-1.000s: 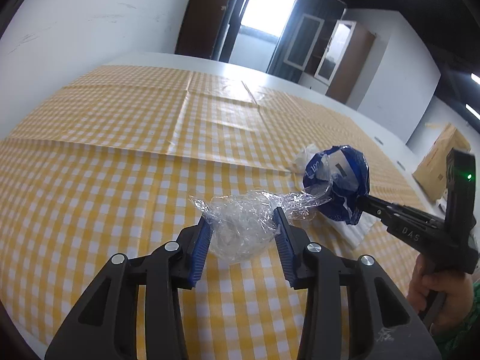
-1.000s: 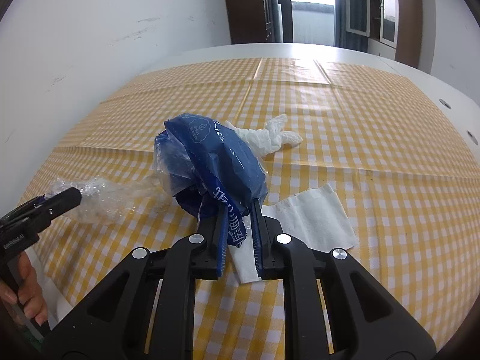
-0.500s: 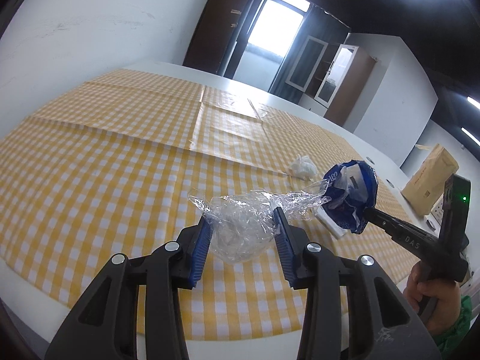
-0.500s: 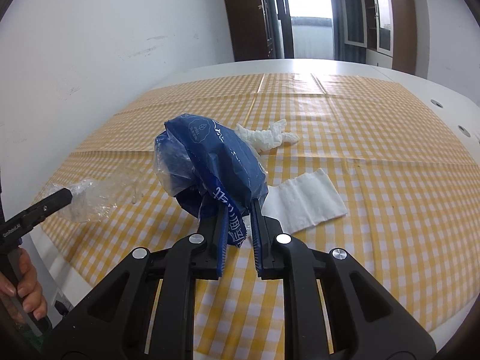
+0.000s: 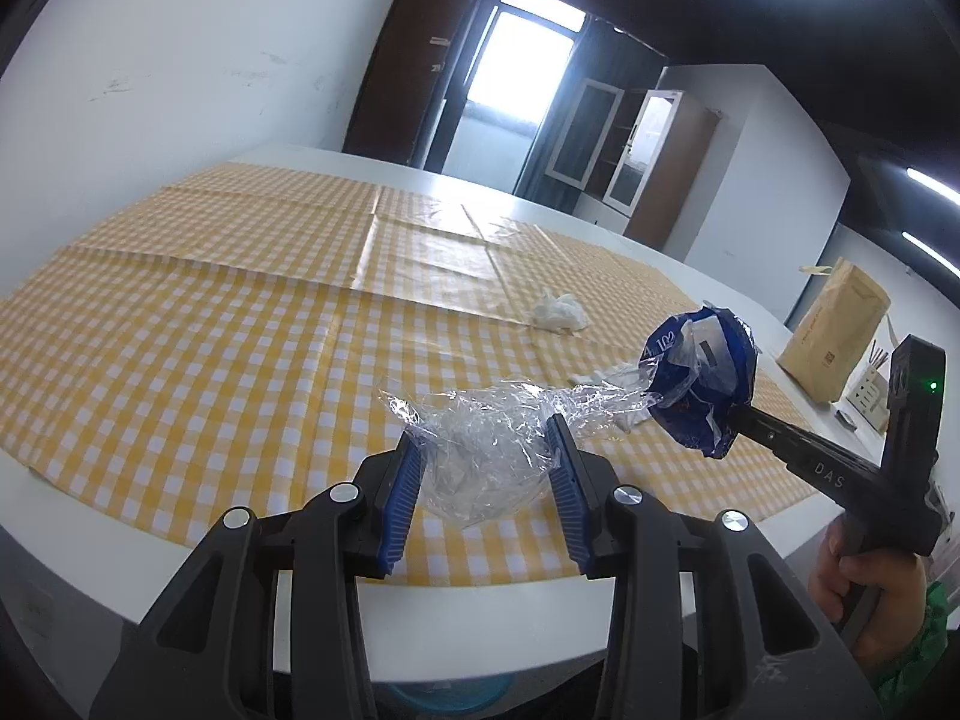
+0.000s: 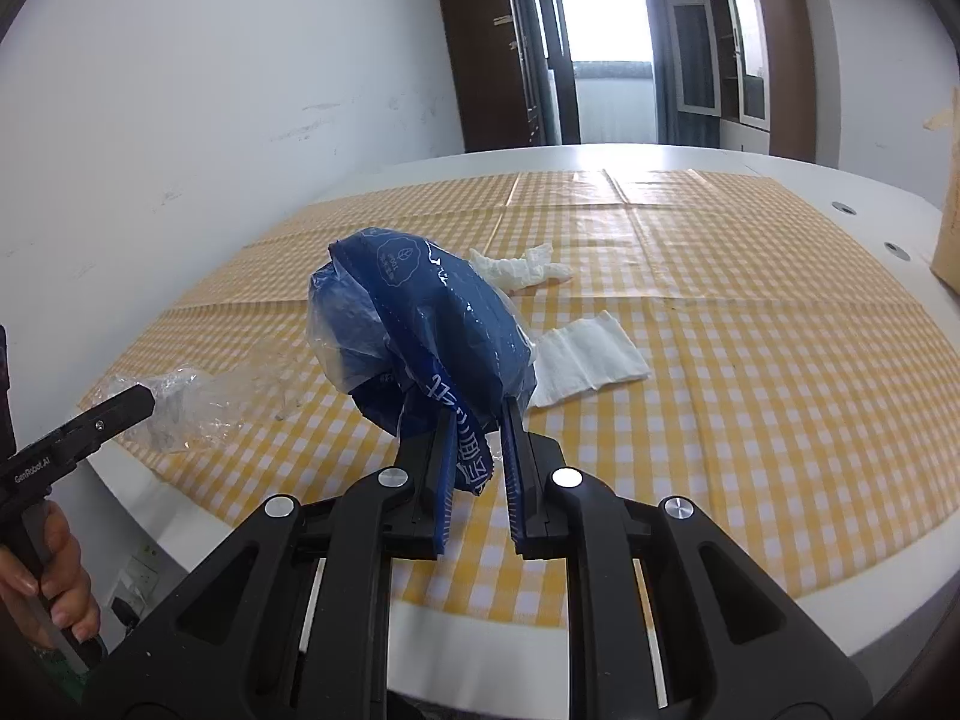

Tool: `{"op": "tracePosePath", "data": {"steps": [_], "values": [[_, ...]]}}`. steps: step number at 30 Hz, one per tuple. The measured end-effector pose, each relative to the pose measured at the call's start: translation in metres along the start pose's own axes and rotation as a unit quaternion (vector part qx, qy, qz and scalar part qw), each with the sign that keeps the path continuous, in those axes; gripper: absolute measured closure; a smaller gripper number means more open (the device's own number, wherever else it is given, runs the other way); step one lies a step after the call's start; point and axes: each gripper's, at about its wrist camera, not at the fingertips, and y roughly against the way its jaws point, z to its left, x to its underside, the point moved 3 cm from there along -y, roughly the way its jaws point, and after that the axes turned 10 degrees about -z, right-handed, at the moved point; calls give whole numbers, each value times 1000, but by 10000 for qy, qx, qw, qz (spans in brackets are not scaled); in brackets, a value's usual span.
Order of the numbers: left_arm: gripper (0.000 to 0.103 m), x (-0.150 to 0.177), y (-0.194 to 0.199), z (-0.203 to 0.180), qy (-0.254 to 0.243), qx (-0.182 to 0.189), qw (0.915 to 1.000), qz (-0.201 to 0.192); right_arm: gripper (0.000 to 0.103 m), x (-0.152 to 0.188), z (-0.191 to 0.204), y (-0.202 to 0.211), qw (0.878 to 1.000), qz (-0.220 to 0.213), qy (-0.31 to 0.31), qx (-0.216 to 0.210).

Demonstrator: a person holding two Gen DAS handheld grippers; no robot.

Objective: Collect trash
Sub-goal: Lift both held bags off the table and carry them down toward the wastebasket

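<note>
Left gripper (image 5: 487, 447): clamped on clear plastic wrap (image 5: 480, 450) (crumpled). Right gripper (image 6: 477, 420): narrow, pinching blue wrapper (image 6: 420, 324). Ahead of right gripper on checked cloth (image 6: 750, 360): flat napkin (image 6: 585, 360), crumpled tissue (image 6: 519, 267)

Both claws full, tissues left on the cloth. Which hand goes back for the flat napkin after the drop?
Probably right. The flat napkin lies just beyond the right claw and its blue wrapper. The left claw, holding clear plastic, is further off.
</note>
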Motion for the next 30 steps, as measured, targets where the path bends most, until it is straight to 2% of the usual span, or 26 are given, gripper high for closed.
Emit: {"op": "tracePosePath", "data": {"steps": [12,21,30], "values": [[63,14,41,-20,-225,291,9993,-120,90,27,-3,46,9999,-115,-96,-84],[63,21,76,-32,-391,350,9983,-250,90,45,-4,83,9997,-201,-88,-127],[63,46,105,-48,-668,443,9967,-118,90,66,-8,119,9995,-261,-67,-151]]}}
